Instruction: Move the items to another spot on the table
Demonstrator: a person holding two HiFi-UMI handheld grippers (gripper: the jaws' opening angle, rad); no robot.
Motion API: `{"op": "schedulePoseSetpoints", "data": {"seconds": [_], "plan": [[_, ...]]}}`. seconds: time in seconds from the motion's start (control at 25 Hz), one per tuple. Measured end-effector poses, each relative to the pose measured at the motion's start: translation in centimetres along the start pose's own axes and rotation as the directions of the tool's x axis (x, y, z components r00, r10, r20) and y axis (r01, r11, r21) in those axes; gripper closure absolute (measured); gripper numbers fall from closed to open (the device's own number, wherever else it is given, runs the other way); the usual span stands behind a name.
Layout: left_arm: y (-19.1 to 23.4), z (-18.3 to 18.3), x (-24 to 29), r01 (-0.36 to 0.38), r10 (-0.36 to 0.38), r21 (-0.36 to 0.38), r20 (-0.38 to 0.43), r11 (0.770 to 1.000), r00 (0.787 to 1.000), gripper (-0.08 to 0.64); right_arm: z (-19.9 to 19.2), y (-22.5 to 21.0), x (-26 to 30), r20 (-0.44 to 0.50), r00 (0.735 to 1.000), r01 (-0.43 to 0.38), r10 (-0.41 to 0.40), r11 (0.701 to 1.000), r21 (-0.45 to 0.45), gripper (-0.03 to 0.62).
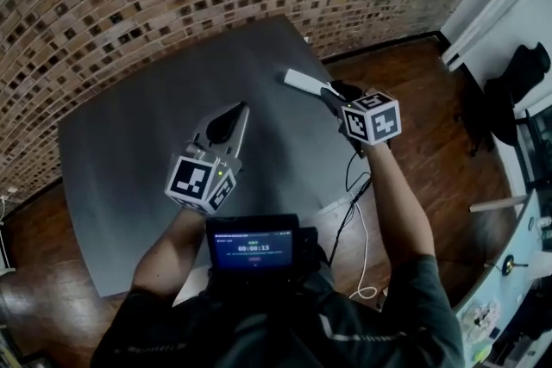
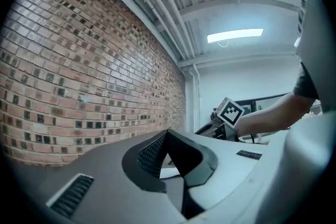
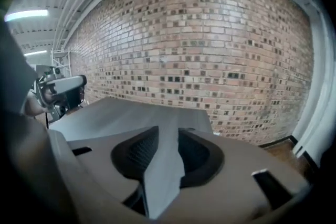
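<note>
White strip (image 1: 302, 82) between closing right jaws

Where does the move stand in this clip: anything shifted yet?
Done: nothing that I can tell. The white flat item, the only one I see, lies near the far edge of the table. In hand: the right gripper is closing its jaws on that item, which runs between them. The left gripper hangs over the table, jaws together, empty. Left: lifting the item and setting it down at another spot.
</note>
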State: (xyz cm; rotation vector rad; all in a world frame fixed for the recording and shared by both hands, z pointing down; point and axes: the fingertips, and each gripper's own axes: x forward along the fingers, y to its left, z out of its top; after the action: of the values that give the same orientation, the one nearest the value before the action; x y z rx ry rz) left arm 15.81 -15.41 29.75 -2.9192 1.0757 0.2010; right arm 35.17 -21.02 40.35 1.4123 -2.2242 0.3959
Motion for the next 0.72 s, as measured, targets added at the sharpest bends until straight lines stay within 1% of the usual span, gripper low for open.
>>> {"op": "schedulePoseSetpoints", "data": {"seconds": [0.16,0.24,0.28,0.32,0.44,0.56,0.64,0.72], "plan": [[-0.7,1.2,-2.1,0.033,-0.033,-0.017,0.026,0.999,0.999,0.557,1.1,2.2,-3.9,0.102,0.993,0.052,-0.057,0.997,0.049,0.522],[-1.1,1.7,-2.9,0.046,-0.045,-0.019,0.043,0.999,0.998,0.557,1.1,3.1,-5.7,0.132,0.989,0.061,-0.07,0.996,0.071,0.523],[-1.3,2.0,-3.3,0.05,-0.048,-0.021,0.05,0.999,0.998,0.557,1.1,3.5,-6.6,0.146,0.986,0.065,-0.076,0.995,0.078,0.548],[-1.4,2.3,-3.6,0.051,-0.05,-0.023,0.056,0.998,0.997,0.557,1.3,3.9,-7.5,0.162,0.984,0.068,-0.081,0.994,0.084,0.586],[-1.6,3.5,-4.7,0.037,-0.035,-0.019,0.081,0.999,0.996,0.557,1.9,4.8,-10.1,0.21,0.972,0.084,-0.101,0.993,0.088,0.586],[-2.4,4.4,-5.9,0.023,-0.025,0.017,0.11,1.0,0.994,0.557,2.0,5.6,-12.8,0.27,0.955,0.1,-0.121,0.991,0.091,0.587],[-3.0,4.3,-6.5,0.014,-0.018,0.039,0.105,0.999,0.994,0.557,1.7,6.1,-14.3,0.303,0.945,0.099,-0.121,0.991,0.088,0.588],[-3.3,4.4,-6.8,0.002,-0.006,0.036,0.1,0.999,0.995,0.557,1.6,6.3,-15.7,0.329,0.936,0.103,-0.125,0.991,0.084,0.589]]}}
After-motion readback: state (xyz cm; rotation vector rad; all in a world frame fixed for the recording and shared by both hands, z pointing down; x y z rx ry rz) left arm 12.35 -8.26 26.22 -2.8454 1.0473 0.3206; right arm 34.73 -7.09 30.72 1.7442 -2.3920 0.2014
